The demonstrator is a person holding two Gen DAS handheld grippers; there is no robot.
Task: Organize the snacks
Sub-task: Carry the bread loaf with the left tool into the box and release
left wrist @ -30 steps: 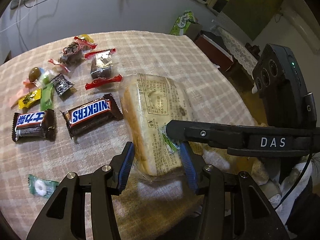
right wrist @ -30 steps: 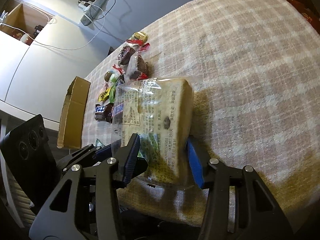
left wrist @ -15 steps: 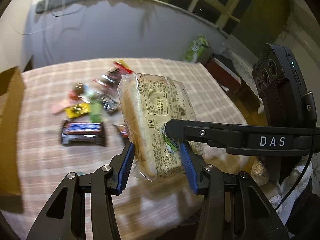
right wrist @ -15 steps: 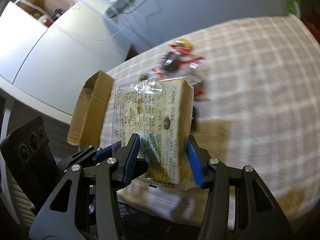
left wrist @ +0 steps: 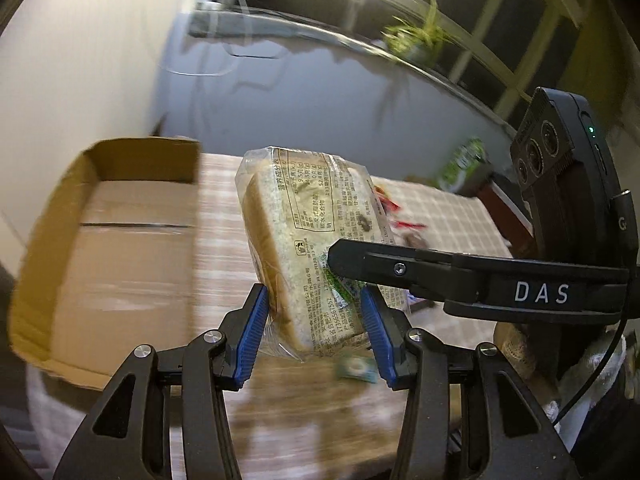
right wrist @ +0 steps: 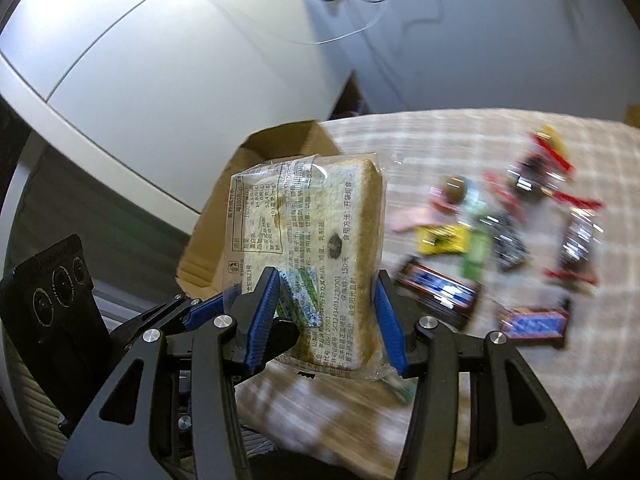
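Grippers are sharing one load: the left gripper (left wrist: 314, 332) and right gripper (right wrist: 326, 316) are both clamping the bagged bread (left wrist: 304, 248), lifting it clear of the checked tablecloth (right wrist: 460, 392). Left, an open box (left wrist: 116, 252) is sitting; right, blurred candies (right wrist: 508, 236) are lying. Beyond, a pale wall (left wrist: 304, 96) and a window plant (left wrist: 416, 40) are showing.

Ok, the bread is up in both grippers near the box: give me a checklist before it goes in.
1. Left gripper on the bread: ok, both pads touch the bag.
2. Right gripper on it: ok, pads on both sides.
3. Bread off the table: ok, shadow beneath.
4. Box open: ok, flaps up.
5. Box floor free: ok in the visible part; near corner is out of view.
6. Bread over the box: not ok, it is beside it.
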